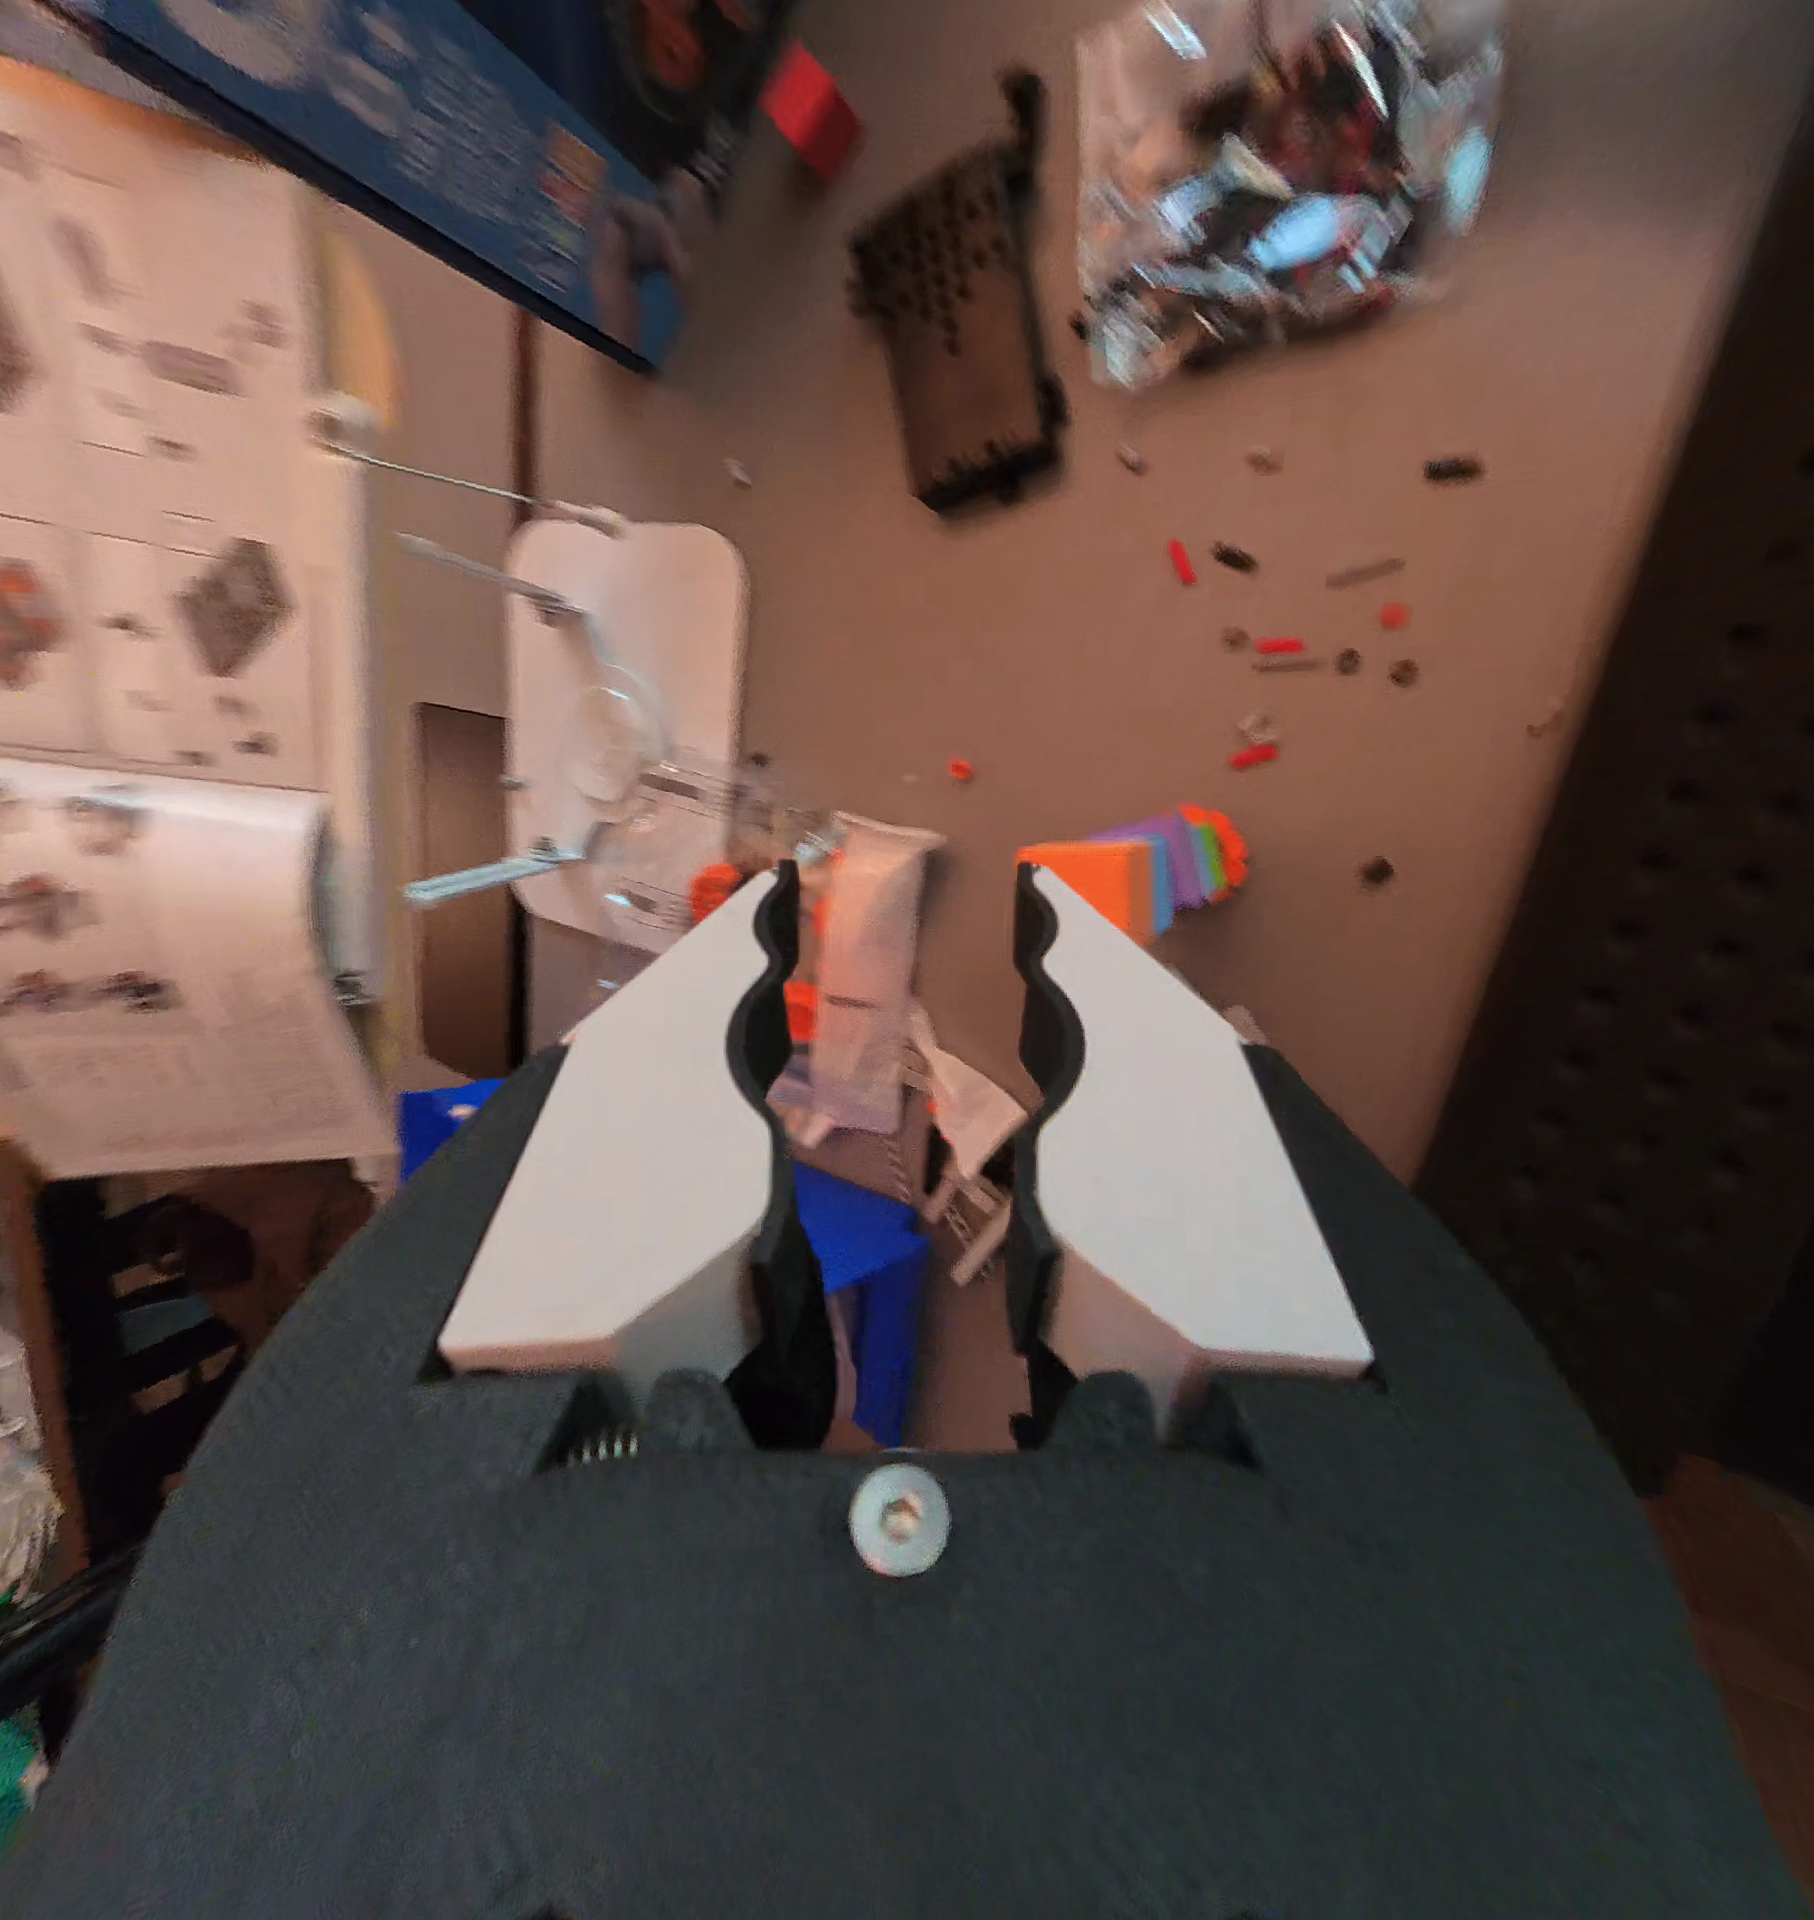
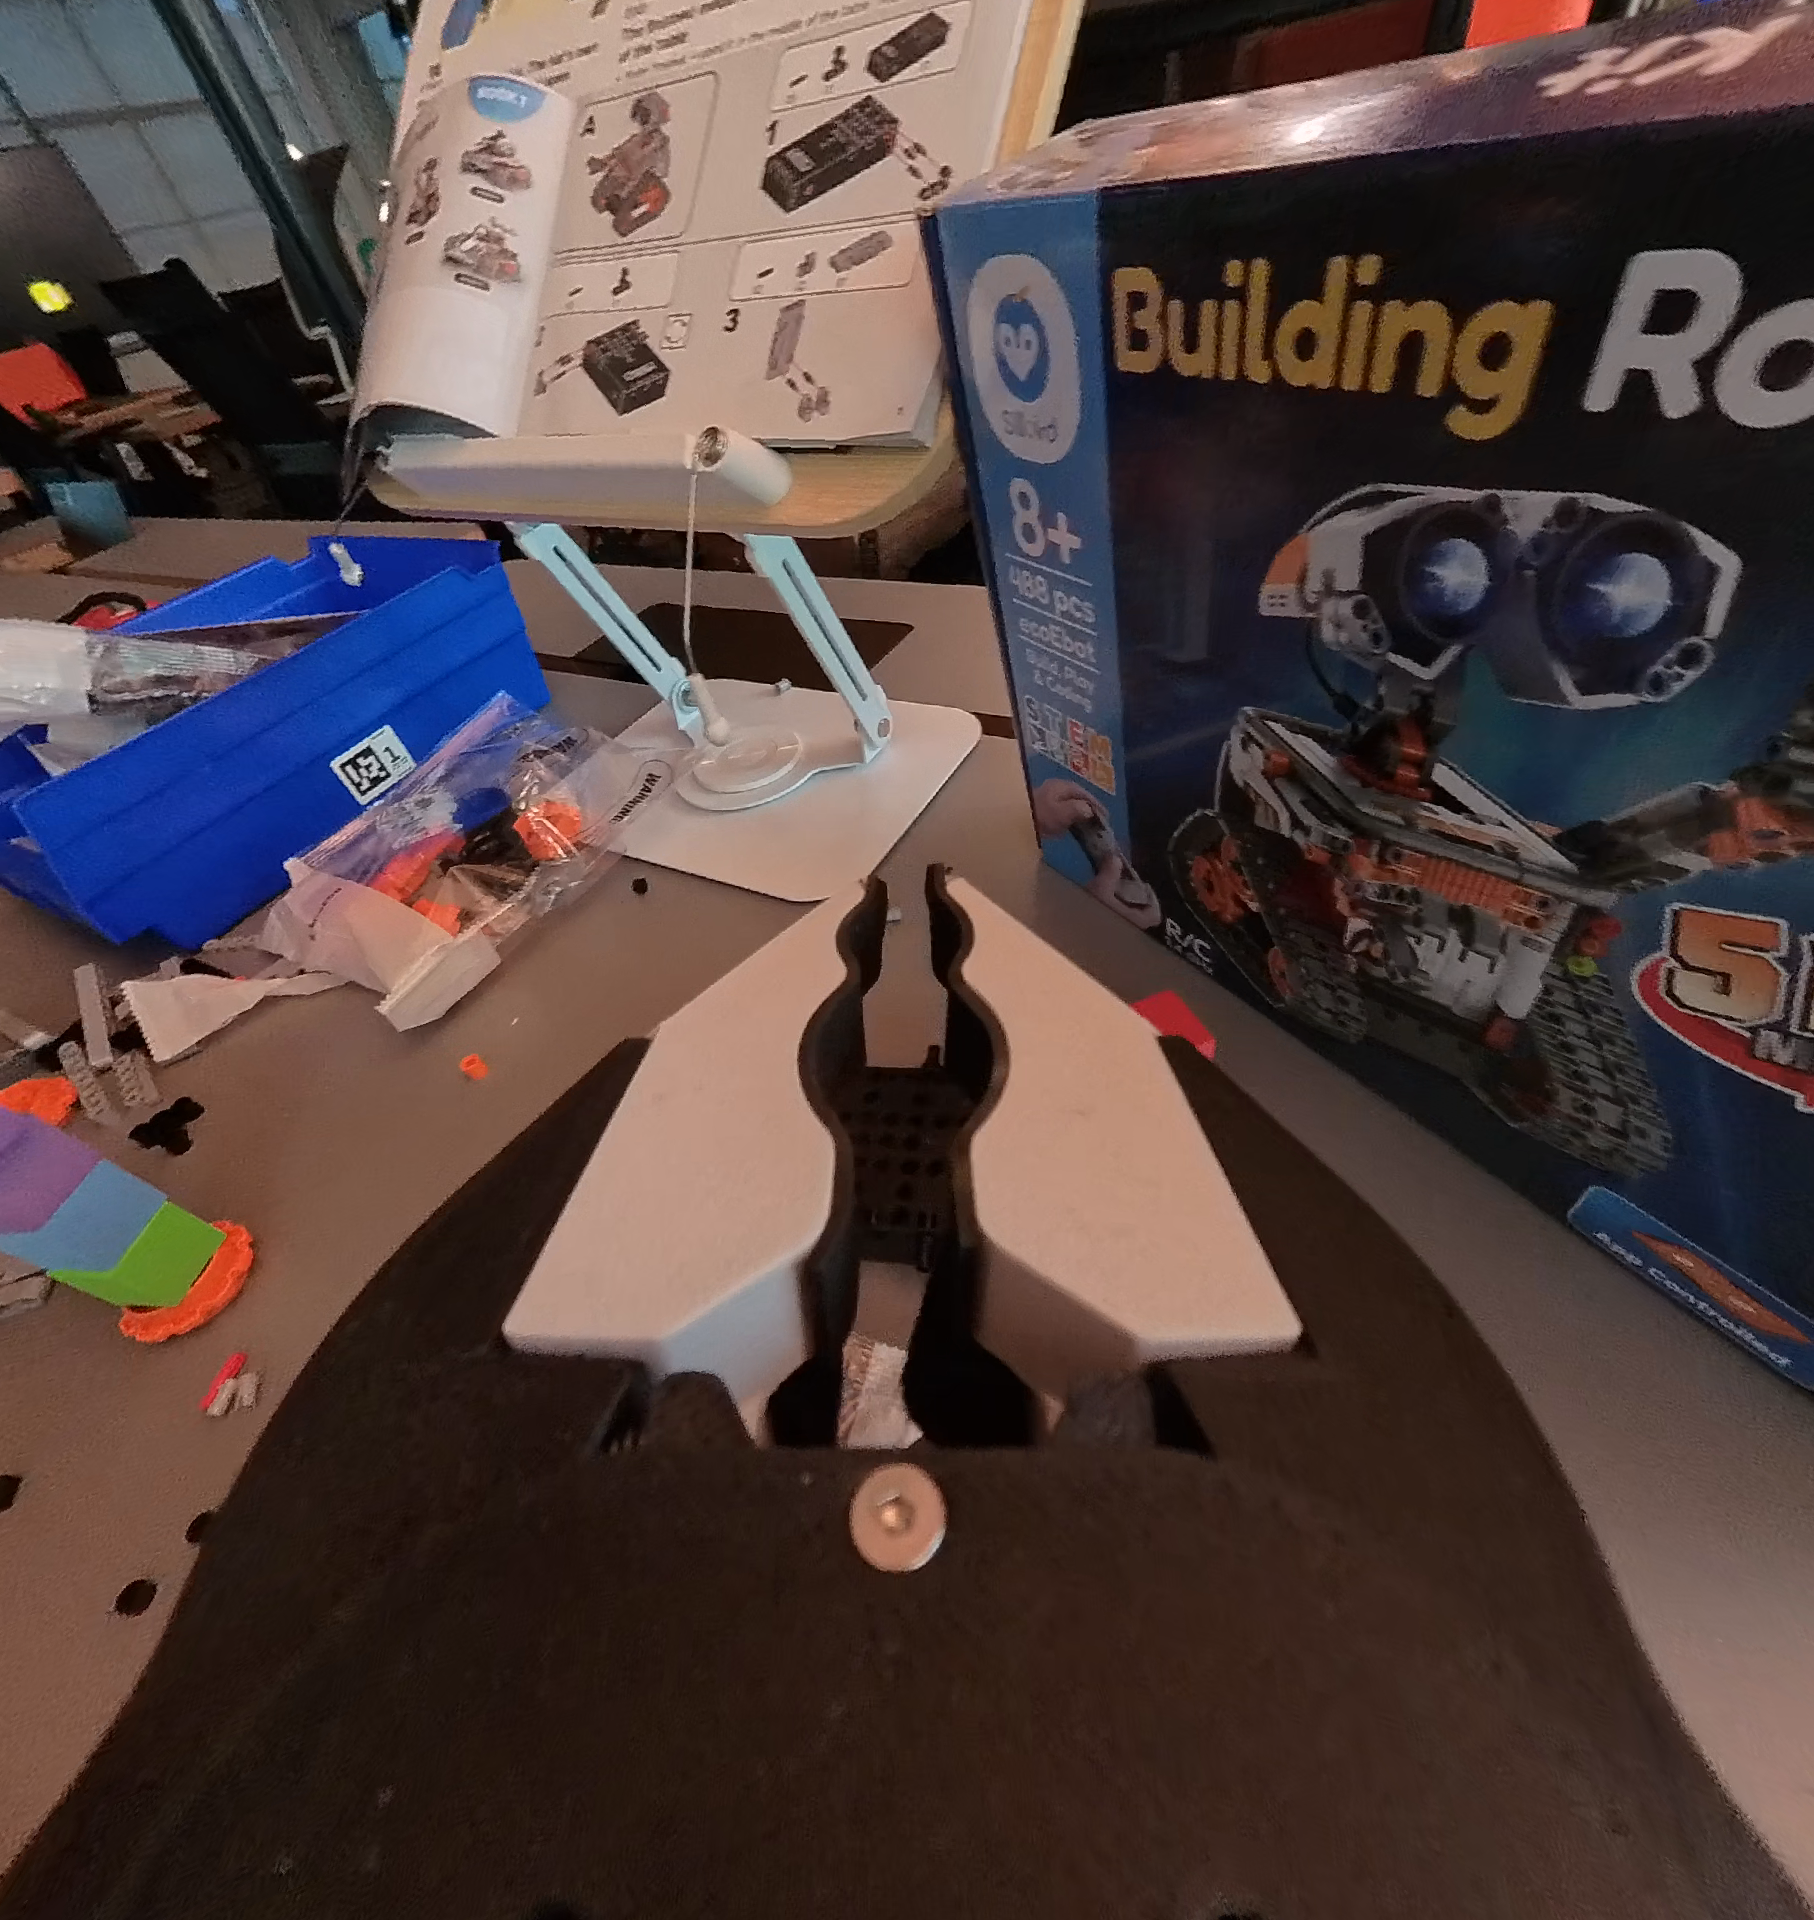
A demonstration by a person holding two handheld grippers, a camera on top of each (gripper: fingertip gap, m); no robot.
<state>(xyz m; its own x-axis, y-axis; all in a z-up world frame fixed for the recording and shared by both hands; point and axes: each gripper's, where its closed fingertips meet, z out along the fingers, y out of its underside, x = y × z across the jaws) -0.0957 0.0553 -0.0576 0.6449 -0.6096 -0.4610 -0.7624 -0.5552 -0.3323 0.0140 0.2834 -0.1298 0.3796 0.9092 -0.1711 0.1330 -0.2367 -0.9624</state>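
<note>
My left gripper [image 1: 905,883] is open and empty, held high over the grey table [image 1: 1038,644] and looking down. Below its jaws lies a clear bag of orange and black parts [image 1: 872,977], next to a blue bin [image 1: 861,1226]. My right gripper [image 2: 905,888] is low over the table with its jaws nearly shut, only a narrow slit between the tips. A black studded plate [image 2: 901,1143] shows through that slit. In the left wrist view the plate [image 1: 960,343] lies flat on the table, so nothing seems gripped.
A large printed toy box [image 2: 1454,623] stands at the right. An instruction booklet [image 2: 674,208] rests on a white stand [image 2: 809,790]. A second bag of parts [image 1: 1287,187], a coloured block stack [image 1: 1173,862], a red piece [image 2: 1173,1013] and loose small parts [image 1: 1287,644] lie around. The left gripper's tips are roughly 25 centimeters from the right gripper's.
</note>
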